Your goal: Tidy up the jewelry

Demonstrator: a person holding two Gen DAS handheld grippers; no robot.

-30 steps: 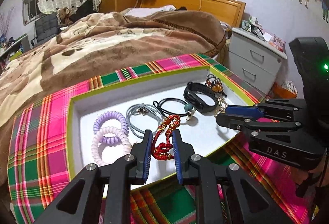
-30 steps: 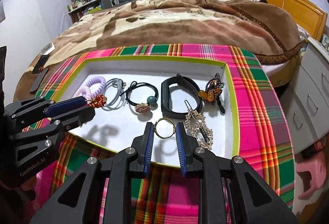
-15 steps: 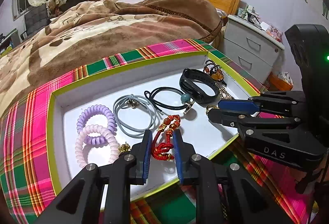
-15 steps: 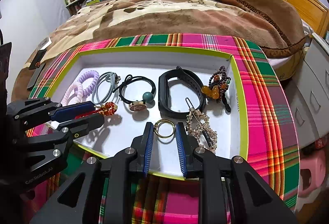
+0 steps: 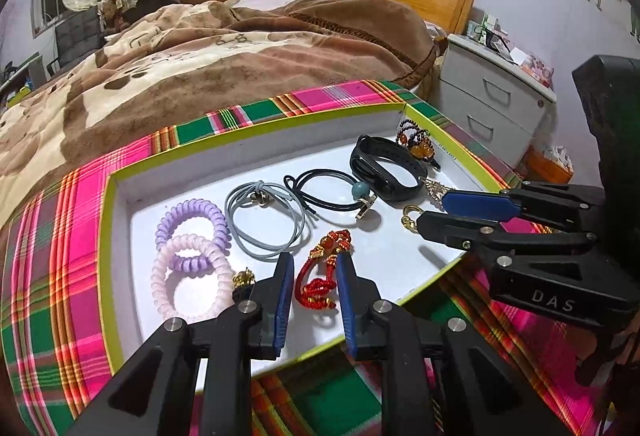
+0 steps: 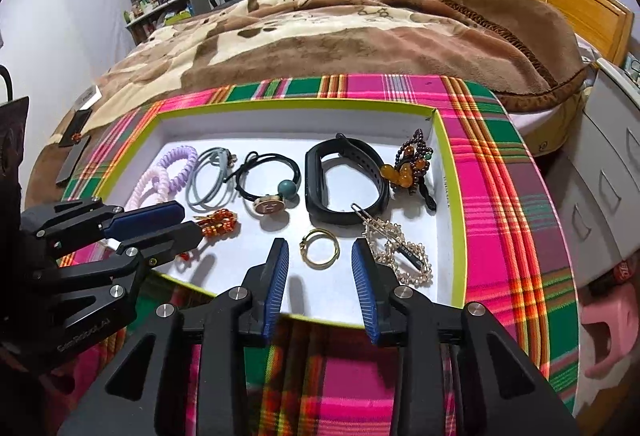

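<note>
now right gripper has just opened wide around gold ring; left gripper loosely straddles red bracelet.

Your two hand-held grippers: black frames, blue pads.

Your left hand-held gripper has angular black plastic fingers with silver round screw heads and ribbed blue pads on the inner faces; seen from the other camera, its side reads "GenRobot.AI". Your right hand-held gripper is built the same, with white "DAS" lettering on its side block.
</note>
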